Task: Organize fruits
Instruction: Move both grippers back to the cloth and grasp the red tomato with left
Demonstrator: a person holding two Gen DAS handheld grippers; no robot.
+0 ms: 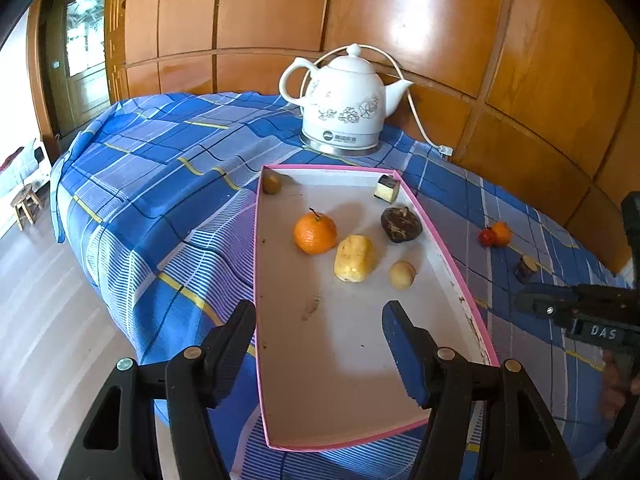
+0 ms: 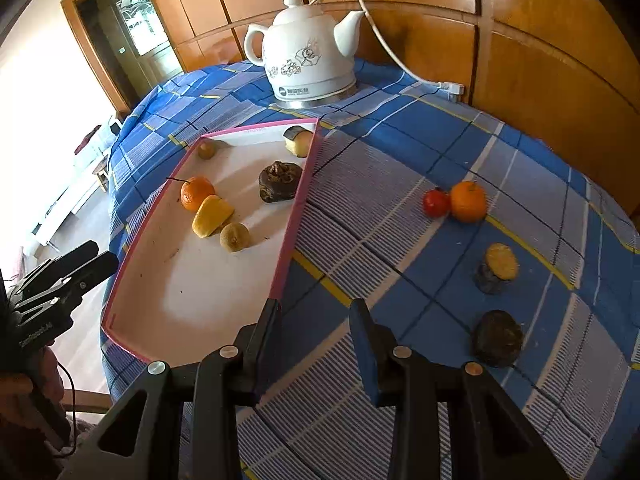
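The pink-rimmed tray (image 2: 294,208) holds six pieces: an orange (image 2: 197,193), a yellow chunk (image 2: 211,216) lying lengthwise toward the tray's far end, a tan round fruit (image 2: 235,237), a dark wrinkled one (image 2: 279,181) and two small bits (far corners). Four more sit on the checked cloth (image 2: 400,152). The left gripper (image 1: 318,312) and right gripper (image 2: 314,306) both stand released, grasping nothing.

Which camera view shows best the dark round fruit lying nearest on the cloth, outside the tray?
The right wrist view: the dark round fruit lies whole and unobstructed on the blue checked cloth. The left wrist view does not show it at all.
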